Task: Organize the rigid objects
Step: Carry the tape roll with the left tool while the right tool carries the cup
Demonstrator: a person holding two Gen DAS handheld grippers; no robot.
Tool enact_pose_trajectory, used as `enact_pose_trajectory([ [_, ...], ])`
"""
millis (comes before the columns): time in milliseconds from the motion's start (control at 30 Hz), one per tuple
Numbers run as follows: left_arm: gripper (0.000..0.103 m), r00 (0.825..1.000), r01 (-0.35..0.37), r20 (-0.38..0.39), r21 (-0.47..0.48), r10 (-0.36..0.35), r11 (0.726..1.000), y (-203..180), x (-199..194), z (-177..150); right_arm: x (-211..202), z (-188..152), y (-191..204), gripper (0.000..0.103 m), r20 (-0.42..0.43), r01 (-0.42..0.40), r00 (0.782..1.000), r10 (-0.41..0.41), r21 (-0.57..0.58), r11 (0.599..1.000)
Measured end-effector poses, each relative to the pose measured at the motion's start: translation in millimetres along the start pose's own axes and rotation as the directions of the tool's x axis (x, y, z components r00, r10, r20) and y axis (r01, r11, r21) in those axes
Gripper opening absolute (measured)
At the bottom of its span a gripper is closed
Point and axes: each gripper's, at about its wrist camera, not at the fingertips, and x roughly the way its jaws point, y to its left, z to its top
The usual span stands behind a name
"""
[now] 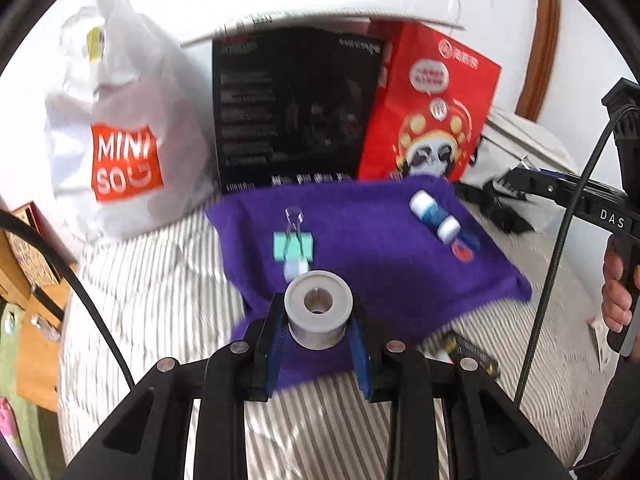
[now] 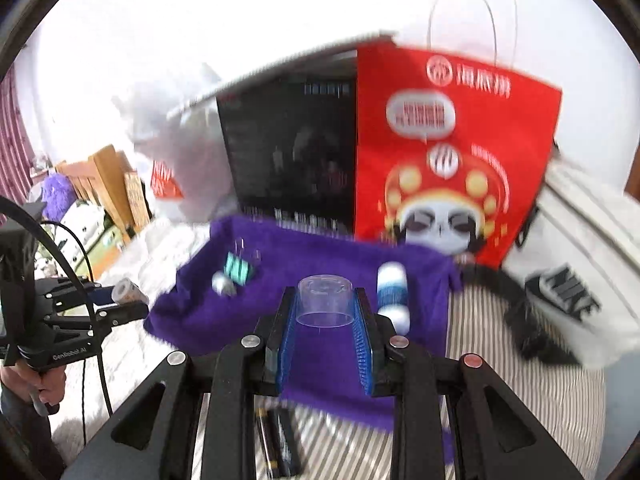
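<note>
My left gripper [image 1: 318, 316] is shut on a grey spool [image 1: 319, 308] with a centre hole, held above the near edge of a purple cloth [image 1: 380, 248]. My right gripper [image 2: 325, 304] is shut on a clear plastic cup [image 2: 325, 301], upside down, over the same purple cloth [image 2: 320, 352]. On the cloth lie a teal binder clip [image 1: 293, 245] with a small white piece [image 1: 296, 269] beside it, and a white and blue bottle [image 1: 434, 216] on its side. The clip [image 2: 239, 269] and bottle [image 2: 393, 294] also show in the right wrist view.
The cloth lies on a striped bed cover [image 1: 160, 300]. Behind it stand a white Miniso bag [image 1: 120, 140], a black box [image 1: 296, 112] and a red paper bag [image 1: 432, 108]. A white Nike bag [image 2: 572, 292] lies at right. Dark batteries [image 2: 278, 440] lie near the cloth's front edge.
</note>
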Motion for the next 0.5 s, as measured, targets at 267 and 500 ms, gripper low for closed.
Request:
enact_pose_trajectory([
  [267, 0.028, 1.000, 0.006, -0.013, 0.015, -0.005, 1.000, 7.9, 31.1, 36.5, 29.6, 13.5, -14.5, 0.027, 0.008, -0.012, 1.000, 0.012, 0.016, 1.000],
  [500, 0.028, 0.997, 0.017, -0.072, 0.023, -0.016, 1.000, 8.7, 67.2, 34.2, 64.7, -1.0, -23.4, 0.027, -0.090, -0.019, 0.996, 0.018, -0.005, 1.000],
])
